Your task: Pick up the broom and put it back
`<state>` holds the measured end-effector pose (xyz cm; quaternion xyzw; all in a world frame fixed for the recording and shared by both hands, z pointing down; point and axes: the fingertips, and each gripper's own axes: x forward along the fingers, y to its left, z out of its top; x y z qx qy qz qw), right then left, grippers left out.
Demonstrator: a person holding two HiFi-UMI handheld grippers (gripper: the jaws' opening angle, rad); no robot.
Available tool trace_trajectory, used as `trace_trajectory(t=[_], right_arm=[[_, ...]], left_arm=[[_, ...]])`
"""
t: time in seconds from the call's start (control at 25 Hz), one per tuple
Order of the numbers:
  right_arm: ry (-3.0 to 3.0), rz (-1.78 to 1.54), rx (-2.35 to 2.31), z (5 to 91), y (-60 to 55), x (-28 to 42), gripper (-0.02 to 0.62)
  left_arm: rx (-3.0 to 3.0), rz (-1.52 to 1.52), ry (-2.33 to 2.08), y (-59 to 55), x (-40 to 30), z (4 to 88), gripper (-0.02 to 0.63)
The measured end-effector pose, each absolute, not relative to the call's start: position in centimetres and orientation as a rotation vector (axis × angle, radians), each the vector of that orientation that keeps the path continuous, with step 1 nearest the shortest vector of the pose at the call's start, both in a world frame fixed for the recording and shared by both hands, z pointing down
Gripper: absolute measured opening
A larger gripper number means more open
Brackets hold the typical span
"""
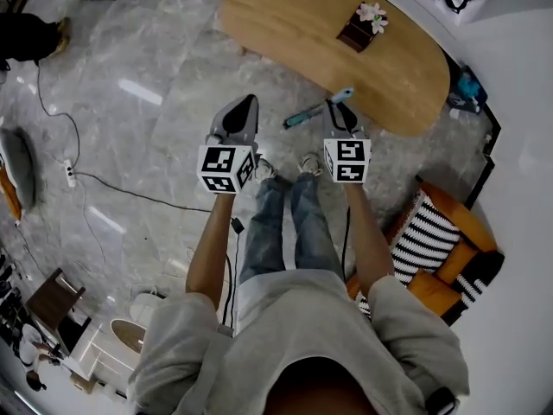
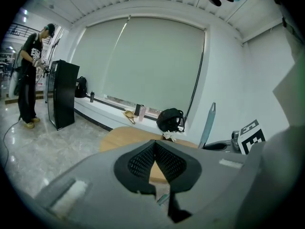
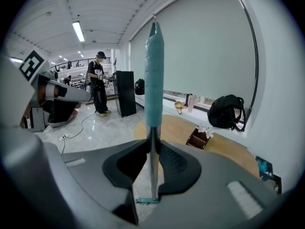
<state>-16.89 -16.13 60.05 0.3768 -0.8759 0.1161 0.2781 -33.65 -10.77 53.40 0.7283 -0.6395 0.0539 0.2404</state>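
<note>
The broom has a teal grip (image 3: 154, 75) on top and a thin metal shaft (image 3: 152, 171). It stands upright between the jaws of my right gripper (image 3: 152, 147), which is shut on the shaft. Its teal head (image 3: 147, 200) shows low down by the floor. In the head view the broom's grip (image 1: 343, 95) sticks out past the right gripper (image 1: 344, 112), and the teal head (image 1: 302, 117) lies beyond my shoes. My left gripper (image 1: 245, 104) hangs beside it to the left, apart from the broom. Its pads (image 2: 143, 159) meet with nothing between them. From there the broom's grip (image 2: 208, 123) rises at the right.
An oval wooden table (image 1: 380, 67) stands ahead with a small brown box of flowers (image 1: 363, 26) on it. An orange armchair with a striped cushion (image 1: 436, 245) is close on the right. A cable (image 1: 130, 190) runs over the marble floor at the left. A person (image 2: 29, 75) stands by a black cabinet (image 2: 63, 93) far off.
</note>
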Motion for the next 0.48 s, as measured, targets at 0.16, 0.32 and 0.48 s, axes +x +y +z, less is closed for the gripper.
trace_trajectory(t=[0.16,0.32,0.48], right_arm=[[-2.348,0.311,1.015,62.2,-16.3,-16.7,0.080],[-2.346,0.304,1.007,64.8,-16.9,-16.8,0.080],[-2.332,0.328,1.032,67.2,-17.3,-16.8,0.080]], left_arm=[[1.980,0.156,-1.738,-10.7,-32.8,55.9,0.000],[1.973,0.177,-1.727,-10.5,-32.4,58.2,0.000],[1.966,0.194,-1.714,-10.3,-32.1,60.3,0.000]])
